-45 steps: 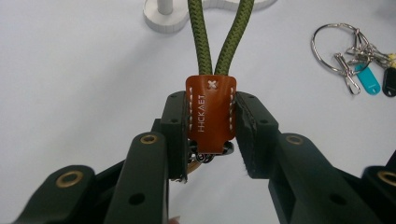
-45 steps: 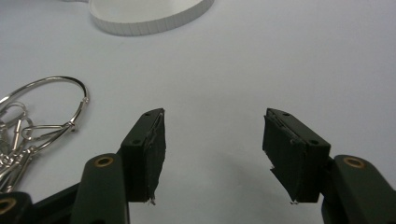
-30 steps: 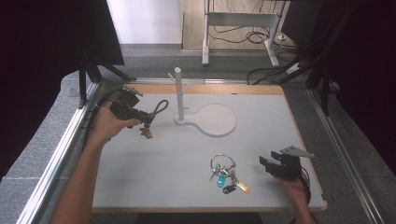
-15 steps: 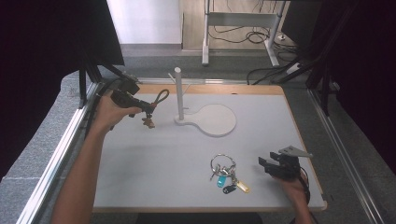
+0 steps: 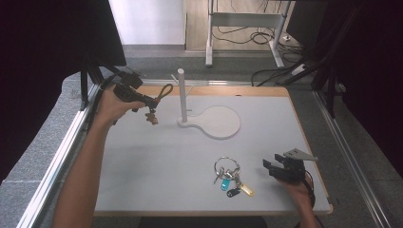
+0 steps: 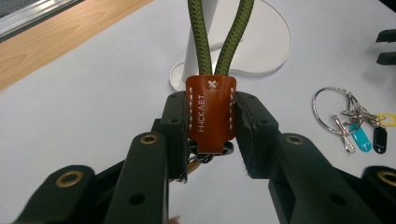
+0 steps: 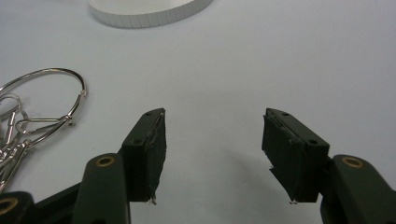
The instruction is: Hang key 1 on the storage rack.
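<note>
Spanning a wood-edged white table [image 5: 157,161], left gripper [image 6: 211,116] pinches a strap [image 6: 210,112]; right gripper [image 7: 212,149] spread.

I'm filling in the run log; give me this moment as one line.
left gripper: shut on leather keychain tab, green cord loop near white post | right gripper: open beside key bunch

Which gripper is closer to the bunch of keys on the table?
The right gripper. It rests open on the table just beside the keys. The left gripper is far off by the white post, holding a green cord keychain.
</note>
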`<state>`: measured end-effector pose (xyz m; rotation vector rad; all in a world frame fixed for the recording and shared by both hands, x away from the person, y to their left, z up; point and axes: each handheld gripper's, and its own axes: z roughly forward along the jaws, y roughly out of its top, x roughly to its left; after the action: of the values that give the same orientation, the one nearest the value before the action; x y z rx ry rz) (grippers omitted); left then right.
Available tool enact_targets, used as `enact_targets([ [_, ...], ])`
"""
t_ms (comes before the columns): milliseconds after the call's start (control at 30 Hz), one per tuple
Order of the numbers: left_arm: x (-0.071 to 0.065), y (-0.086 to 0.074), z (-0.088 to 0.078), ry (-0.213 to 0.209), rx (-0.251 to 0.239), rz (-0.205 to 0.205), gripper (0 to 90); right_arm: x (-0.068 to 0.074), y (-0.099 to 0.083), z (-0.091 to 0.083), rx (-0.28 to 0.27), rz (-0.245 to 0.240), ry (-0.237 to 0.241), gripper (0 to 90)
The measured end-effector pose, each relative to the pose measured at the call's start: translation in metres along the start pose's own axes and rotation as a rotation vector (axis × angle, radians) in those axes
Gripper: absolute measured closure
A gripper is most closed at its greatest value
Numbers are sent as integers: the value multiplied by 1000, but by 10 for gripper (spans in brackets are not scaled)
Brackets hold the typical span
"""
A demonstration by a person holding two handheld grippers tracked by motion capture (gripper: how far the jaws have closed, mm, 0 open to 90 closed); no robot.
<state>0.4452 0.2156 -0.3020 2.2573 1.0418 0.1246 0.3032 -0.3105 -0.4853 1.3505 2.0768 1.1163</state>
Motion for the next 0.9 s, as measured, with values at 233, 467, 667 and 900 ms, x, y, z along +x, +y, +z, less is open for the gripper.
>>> enact_targets([
  [233,10,8,-7,-6,-36,-27,672,3,-1,1,9,-8,7,404],
  [467,24,20,-3,0,-36,-58,672,2,-1,2,18,-6,13,403],
  [667,32,31,6,12,-26,-77,672,3,-1,3,24,-15,13,402],
  [900,40,41,24,-24,-13,-92,672,3,-2,5,35,-15,17,401],
])
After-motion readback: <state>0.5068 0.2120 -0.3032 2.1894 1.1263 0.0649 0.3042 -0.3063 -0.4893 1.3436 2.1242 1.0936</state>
